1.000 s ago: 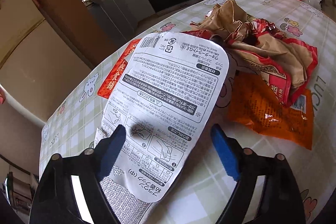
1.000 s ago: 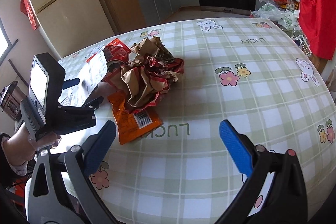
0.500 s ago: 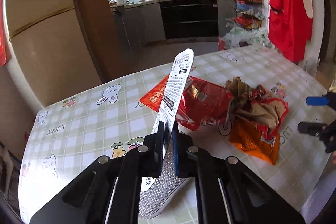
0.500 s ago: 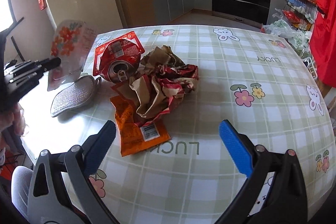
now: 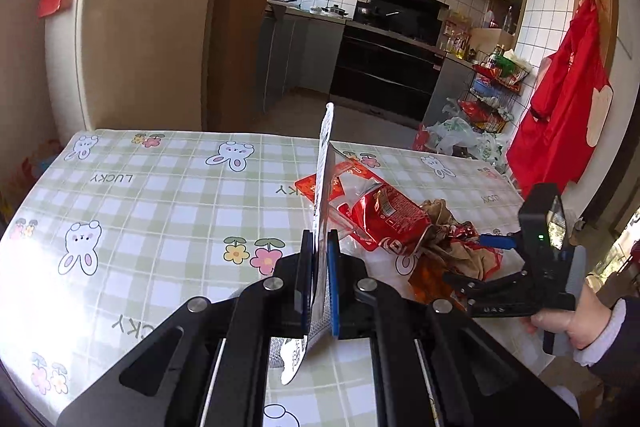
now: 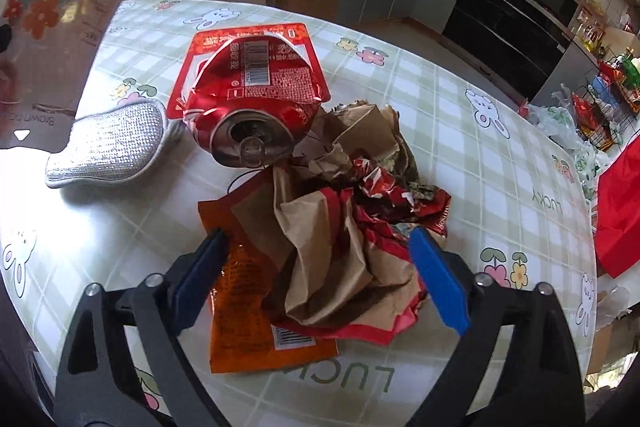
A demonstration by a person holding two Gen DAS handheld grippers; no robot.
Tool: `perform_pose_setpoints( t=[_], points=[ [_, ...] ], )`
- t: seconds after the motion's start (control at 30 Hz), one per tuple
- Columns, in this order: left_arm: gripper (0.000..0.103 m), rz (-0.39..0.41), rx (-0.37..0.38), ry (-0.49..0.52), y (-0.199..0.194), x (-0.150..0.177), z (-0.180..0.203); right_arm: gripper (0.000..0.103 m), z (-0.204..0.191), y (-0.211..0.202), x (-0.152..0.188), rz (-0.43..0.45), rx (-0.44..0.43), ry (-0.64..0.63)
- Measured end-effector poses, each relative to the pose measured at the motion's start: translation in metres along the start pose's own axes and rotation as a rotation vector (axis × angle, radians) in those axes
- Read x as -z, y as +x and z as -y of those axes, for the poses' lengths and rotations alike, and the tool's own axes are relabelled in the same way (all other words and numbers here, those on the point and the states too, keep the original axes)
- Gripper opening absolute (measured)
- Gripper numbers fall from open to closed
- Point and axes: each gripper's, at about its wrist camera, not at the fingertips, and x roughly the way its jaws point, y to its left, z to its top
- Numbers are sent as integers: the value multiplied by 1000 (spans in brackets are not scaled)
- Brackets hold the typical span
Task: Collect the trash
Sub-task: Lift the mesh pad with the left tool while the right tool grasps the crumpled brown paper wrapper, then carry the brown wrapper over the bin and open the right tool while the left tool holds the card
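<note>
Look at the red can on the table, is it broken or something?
Yes. The red can is squashed: its sides are crumpled and dented, and it lies tipped on its side on a red packet, open top facing the right wrist camera. Beside it sits a heap of crumpled brown paper wrapper.

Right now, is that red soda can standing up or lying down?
Lying down, and crushed. The can rests on its side on a red wrapper, its round top with the pull tab facing the right-hand camera.

I see a glossy metal can, crumpled matt brown paper, perhaps foil-plastic orange wrapper at seven o'clock, smooth vinyl-looking tablecloth.
</note>
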Motion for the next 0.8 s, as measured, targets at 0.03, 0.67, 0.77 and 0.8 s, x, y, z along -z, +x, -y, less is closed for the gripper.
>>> perform_pose_setpoints(
  t=[0.03,0.67,0.77,0.8],
  points=[
    [7,0,4,-8,-2,1,-1,85,0,2,-1,1,9,-3],
    [7,29,44,-62,-50,14,-2,37,26,-54,22,42,-60,142],
    [7,38,44,-57,-63,15,1,37,23,-72,29,65,-78,163],
    [7,41,45,-57,-67,16,2,37,21,-80,31,76,-82,166]
  ],
)
